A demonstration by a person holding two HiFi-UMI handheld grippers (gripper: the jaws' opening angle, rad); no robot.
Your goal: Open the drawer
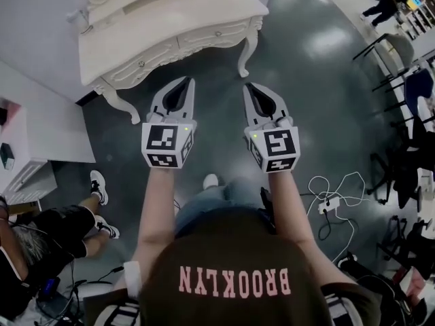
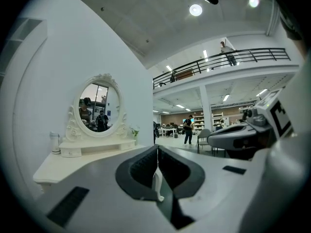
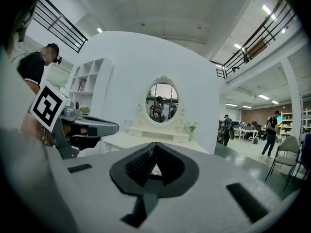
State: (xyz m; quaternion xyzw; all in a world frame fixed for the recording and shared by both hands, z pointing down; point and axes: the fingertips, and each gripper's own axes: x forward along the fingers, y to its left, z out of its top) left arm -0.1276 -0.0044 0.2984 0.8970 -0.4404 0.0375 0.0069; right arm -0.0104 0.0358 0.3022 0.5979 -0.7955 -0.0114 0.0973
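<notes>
A person [image 1: 231, 277] standing on a dark floor [image 1: 319, 114] holds two grippers out side by side. The left gripper [image 1: 188, 82] and the right gripper [image 1: 249, 87] each have their jaws pressed together with nothing between them, tips aimed at a white table [image 1: 170, 9] close ahead but apart from it. The drawer [image 1: 204, 39], its knob [image 1: 217, 34] showing, sits flush in the table's carved front, beyond both tips. An oval mirror [image 2: 98, 106] stands at the table's back.
</notes>
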